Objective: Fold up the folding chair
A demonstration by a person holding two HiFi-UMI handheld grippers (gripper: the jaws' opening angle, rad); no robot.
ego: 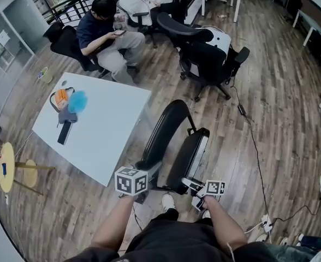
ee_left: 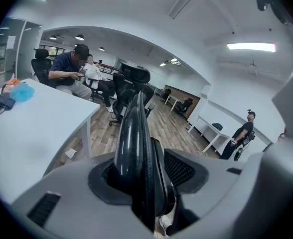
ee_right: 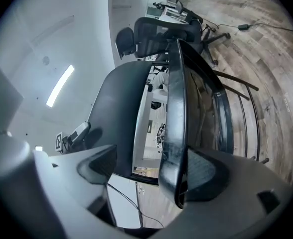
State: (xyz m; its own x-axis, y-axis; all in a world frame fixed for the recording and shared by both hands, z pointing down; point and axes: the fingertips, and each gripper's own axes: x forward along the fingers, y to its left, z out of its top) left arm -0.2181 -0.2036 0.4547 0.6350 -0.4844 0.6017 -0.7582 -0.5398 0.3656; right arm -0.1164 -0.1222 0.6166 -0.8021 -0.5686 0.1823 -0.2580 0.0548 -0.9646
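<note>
Head view: holding chair (ego: pixel 174 141), half folded and upright, straight ahead of both grippers, with left gripper (ee_left: pixel 144 176) clamped partway shut on backrest (ee_left: pixel 134 128) edge and right gripper (ee_right: pixel 154 169) spread wide around seat (ee_right: pixel 176 108) edge, touching one pad only, table (ego: pixel 106 141) just left of left gripper.
</note>
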